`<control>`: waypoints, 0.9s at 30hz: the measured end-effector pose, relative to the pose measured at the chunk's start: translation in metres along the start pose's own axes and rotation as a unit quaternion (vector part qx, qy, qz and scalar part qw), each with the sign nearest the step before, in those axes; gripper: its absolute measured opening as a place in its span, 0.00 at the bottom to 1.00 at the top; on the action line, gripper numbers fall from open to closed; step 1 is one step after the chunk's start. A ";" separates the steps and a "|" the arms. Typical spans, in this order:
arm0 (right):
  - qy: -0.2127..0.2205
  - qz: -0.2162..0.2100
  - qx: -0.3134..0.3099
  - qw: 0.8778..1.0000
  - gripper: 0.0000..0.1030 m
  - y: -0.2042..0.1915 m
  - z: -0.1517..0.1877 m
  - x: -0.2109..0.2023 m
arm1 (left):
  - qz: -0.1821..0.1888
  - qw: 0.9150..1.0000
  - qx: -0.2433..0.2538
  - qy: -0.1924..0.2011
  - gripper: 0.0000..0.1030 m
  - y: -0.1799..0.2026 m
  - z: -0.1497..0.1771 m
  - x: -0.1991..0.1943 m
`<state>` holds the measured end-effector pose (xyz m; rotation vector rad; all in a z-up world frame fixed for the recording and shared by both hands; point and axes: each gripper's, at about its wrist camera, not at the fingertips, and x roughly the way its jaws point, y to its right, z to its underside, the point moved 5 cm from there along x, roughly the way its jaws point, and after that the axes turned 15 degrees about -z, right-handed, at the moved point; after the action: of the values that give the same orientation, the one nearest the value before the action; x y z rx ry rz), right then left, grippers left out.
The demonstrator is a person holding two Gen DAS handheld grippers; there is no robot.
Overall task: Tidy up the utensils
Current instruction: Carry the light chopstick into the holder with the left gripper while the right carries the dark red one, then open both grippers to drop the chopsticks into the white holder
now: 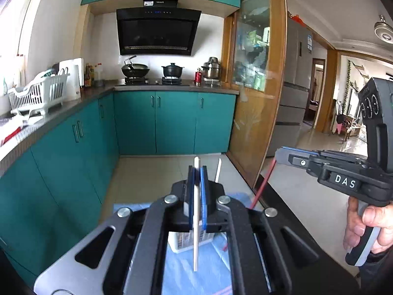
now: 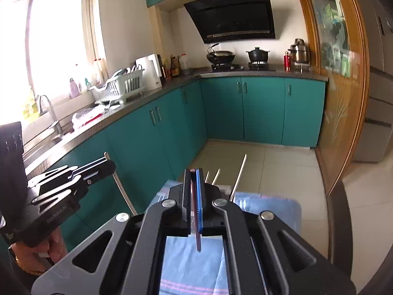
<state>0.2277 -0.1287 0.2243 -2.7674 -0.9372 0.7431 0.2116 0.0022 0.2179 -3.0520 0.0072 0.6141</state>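
**A:** How much room is there around the grippers? In the left wrist view the left gripper (image 1: 196, 172) has its fingers pinched tight on a white stick (image 1: 196, 211), probably a chopstick. It runs upright through the lower centre of the frame, with floor tiles (image 1: 147, 172) open beyond it.

**B:** Yeah, and the right gripper (image 2: 194, 174) is closed the same way on a dark red stick (image 2: 197, 236), lower centre of its own view. From the left camera, that gripper sits at the right edge with a red stick (image 1: 264, 182) hanging down from its fingers, well apart from the left one.

**A:** Edges: a blue cloth (image 2: 196, 265) lies under both, and its far edge drops off to the floor. A white holder (image 1: 180, 243) sits on it right behind the left fingers, mostly hidden by the gripper body.

**B:** In the right view a few pale sticks (image 2: 239, 172) poke up past the fingers, the bottoms blocked from view. Can't tell what they stand in from there.

**A:** Can't make out the bench under the cloth either, just a dark rim (image 2: 339, 221) at the right.

**B:** Room's a kitchen: teal cabinets (image 2: 262, 108), hood (image 2: 233, 14) upper centre, dish rack (image 2: 118, 87) left by a bright window (image 2: 54, 44), wooden door (image 2: 343, 73) on the right.
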 end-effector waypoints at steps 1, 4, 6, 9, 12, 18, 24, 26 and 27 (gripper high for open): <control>0.001 0.003 -0.003 1.000 0.04 0.001 -0.009 0.001 | 0.000 1.000 0.000 0.000 0.04 0.001 -0.010 0.004; 0.007 0.013 -0.011 1.000 0.04 0.006 -0.037 0.004 | 0.000 1.000 -0.004 0.005 0.04 0.002 -0.034 0.013; 0.011 0.019 -0.014 1.000 0.04 0.009 -0.052 0.008 | -0.002 1.000 -0.007 0.013 0.04 0.003 -0.050 0.021; 0.014 0.024 -0.012 1.000 0.04 0.018 -0.067 0.016 | -0.004 1.000 -0.011 0.013 0.04 0.004 -0.065 0.037; 0.014 0.026 -0.006 1.000 0.04 0.025 -0.074 0.026 | -0.008 1.000 -0.013 0.008 0.04 0.006 -0.070 0.055; -0.001 0.023 0.011 1.000 0.04 0.047 -0.057 0.060 | -0.013 1.000 -0.007 -0.006 0.04 0.009 -0.038 0.096; -0.037 0.014 0.032 0.999 0.04 0.067 -0.009 0.093 | -0.015 0.999 -0.002 -0.035 0.05 0.004 0.019 0.138; -0.045 0.010 0.038 0.998 0.07 0.072 0.005 0.097 | -0.006 0.999 0.000 -0.044 0.36 0.004 0.034 0.143; -0.043 0.013 0.038 0.998 0.25 0.074 0.009 0.097 | 0.003 0.999 0.004 -0.052 0.58 0.005 0.042 0.143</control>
<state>0.3291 -0.1299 0.1568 -2.7065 -0.8692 0.8906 0.3272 -0.0014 0.1238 -3.0097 0.0155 0.7701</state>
